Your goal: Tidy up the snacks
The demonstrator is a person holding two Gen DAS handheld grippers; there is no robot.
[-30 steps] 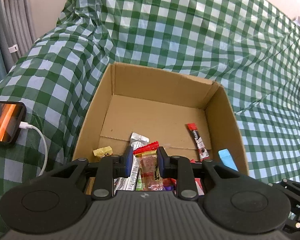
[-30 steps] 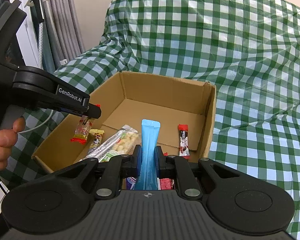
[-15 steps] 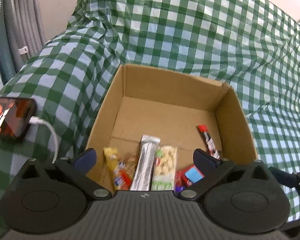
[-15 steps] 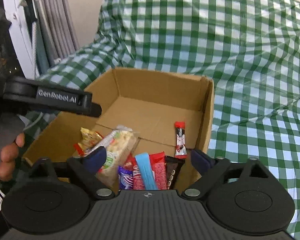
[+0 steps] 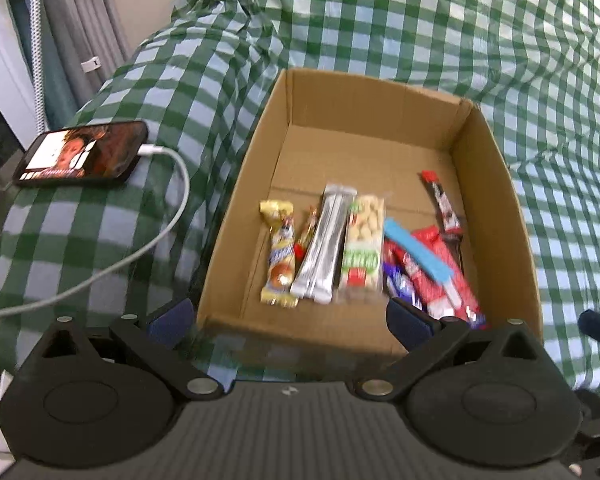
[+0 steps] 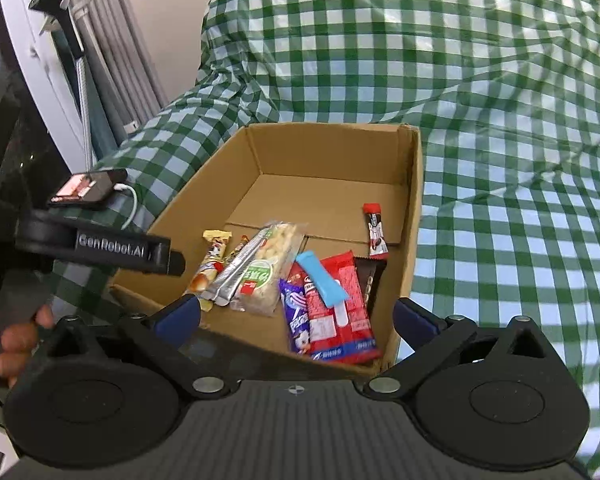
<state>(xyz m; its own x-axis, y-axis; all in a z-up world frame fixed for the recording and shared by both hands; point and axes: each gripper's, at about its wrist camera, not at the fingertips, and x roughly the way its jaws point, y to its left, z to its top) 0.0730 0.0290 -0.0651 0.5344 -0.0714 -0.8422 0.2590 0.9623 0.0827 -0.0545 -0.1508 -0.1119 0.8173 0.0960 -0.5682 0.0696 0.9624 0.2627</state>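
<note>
- We hold the left gripper (image 5: 288, 316) and right gripper (image 6: 298, 312) wide apart, nothing between the fingers; the right jaws have just been opening.
- Blue stick (image 6: 322, 280) lies on the red packets (image 6: 340, 312) inside the cardboard box (image 5: 364, 96), among other snacks.
- Release step looks done. Next calls for finding remaining snacks; none show on the checked cloth (image 6: 500, 200).
</note>
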